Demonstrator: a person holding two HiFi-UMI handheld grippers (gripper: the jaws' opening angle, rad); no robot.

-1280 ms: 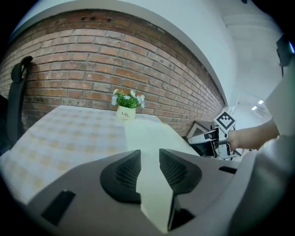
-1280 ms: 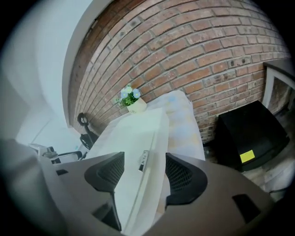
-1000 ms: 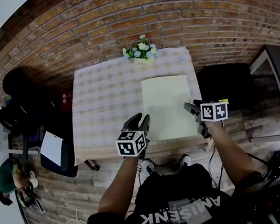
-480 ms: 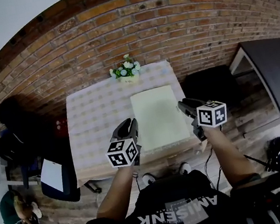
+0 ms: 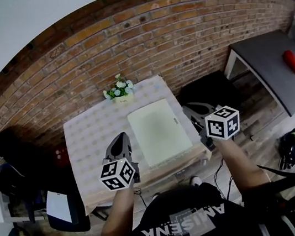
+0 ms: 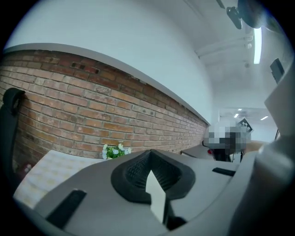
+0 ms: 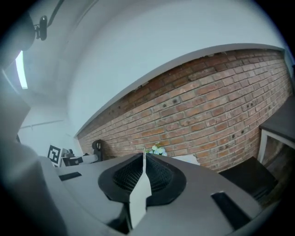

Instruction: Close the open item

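Note:
A pale green flat item (image 5: pixel 158 131) lies closed on the checked tablecloth of the table (image 5: pixel 91 135). My left gripper (image 5: pixel 119 144) hangs over the table's front left part, apart from the item. Its jaws are closing to shut with nothing between them, and its pads meet in the left gripper view (image 6: pixel 150 174). My right gripper (image 5: pixel 194 113) hovers just off the item's right edge, without touching it. Its jaws are likewise closing to shut and are empty, seen pressed together in the right gripper view (image 7: pixel 144 162).
A small pot of white flowers (image 5: pixel 119 89) stands at the table's far edge against the brick wall. A dark chair with bags (image 5: pixel 15 165) is to the left. A black case (image 5: pixel 210 90) and a dark side table (image 5: pixel 272 60) with a red thing (image 5: pixel 292 61) are to the right.
Both grippers went from open to shut. They drew back from the item's near edge and spread apart, while the head view swung so that the table sits further left.

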